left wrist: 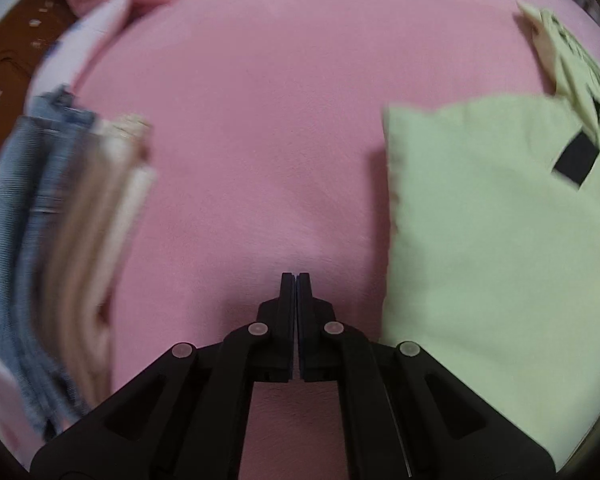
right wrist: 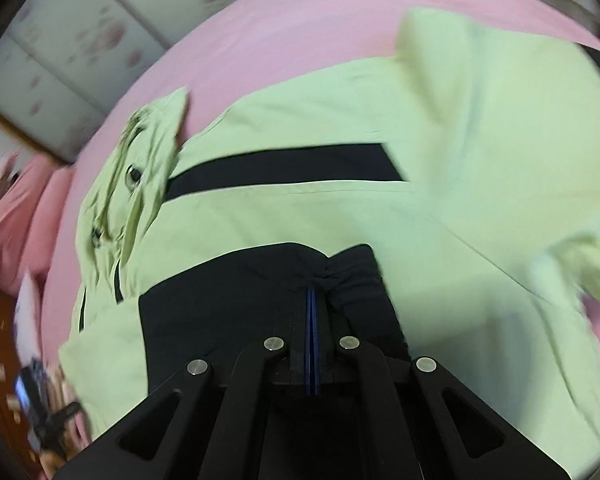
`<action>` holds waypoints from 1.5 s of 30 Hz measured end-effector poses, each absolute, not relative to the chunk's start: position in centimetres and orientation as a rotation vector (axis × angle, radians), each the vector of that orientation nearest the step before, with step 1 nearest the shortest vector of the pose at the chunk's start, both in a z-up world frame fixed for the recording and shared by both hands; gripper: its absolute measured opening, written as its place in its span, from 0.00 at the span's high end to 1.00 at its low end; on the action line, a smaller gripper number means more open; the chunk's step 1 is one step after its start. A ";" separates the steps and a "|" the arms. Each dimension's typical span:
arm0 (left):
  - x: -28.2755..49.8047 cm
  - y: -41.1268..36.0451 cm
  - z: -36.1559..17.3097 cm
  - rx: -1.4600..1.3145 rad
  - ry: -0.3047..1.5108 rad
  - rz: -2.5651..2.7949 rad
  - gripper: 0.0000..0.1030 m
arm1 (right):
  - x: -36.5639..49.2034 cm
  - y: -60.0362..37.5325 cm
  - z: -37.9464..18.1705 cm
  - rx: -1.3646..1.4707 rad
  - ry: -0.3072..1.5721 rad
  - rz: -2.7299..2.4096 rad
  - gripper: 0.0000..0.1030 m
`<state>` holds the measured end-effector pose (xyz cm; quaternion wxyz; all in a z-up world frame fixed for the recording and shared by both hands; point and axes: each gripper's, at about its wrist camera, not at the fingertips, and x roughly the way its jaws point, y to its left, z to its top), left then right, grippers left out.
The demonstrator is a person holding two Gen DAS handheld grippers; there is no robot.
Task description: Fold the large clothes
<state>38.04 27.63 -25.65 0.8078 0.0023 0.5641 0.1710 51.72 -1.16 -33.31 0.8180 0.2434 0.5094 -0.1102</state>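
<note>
The right gripper (right wrist: 312,290) pinches the light green jacket's (right wrist: 440,140) black part; the left gripper (left wrist: 296,276) is clenched, empty. A weak pinch could let the jacket slip and unfold.

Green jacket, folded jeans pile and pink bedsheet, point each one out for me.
green jacket (right wrist: 300,216): right wrist view, on the light green panel below the black stripe.
folded jeans pile (left wrist: 24,200): left wrist view, on the blue denim, blurred.
pink bedsheet (left wrist: 260,120): left wrist view, on bare sheet mid-bed.

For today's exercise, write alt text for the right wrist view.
A shut black tool points down at the dark panel of a light green jacket spread on a pink bed sheet. A patterned wardrobe stands behind, blurred.
</note>
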 end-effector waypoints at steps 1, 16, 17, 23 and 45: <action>37.3 27.7 -24.2 -0.023 1.169 0.366 0.99 | 51.7 -0.2 -32.8 0.503 1.071 -0.229 0.98; 37.1 24.1 -25.5 -0.203 1.121 0.038 0.99 | 56.6 17.4 -32.9 0.239 1.170 0.289 0.98; 36.9 24.2 -25.3 -0.173 1.128 0.029 0.99 | 56.2 15.7 -32.9 0.263 1.160 0.265 0.98; 36.1 23.8 -25.0 0.042 1.127 0.014 0.99 | 55.7 5.5 -34.1 0.370 1.119 -0.089 0.96; 15.6 21.7 -20.5 0.007 1.284 0.132 0.97 | 35.1 4.8 -28.9 0.265 1.092 -0.265 0.78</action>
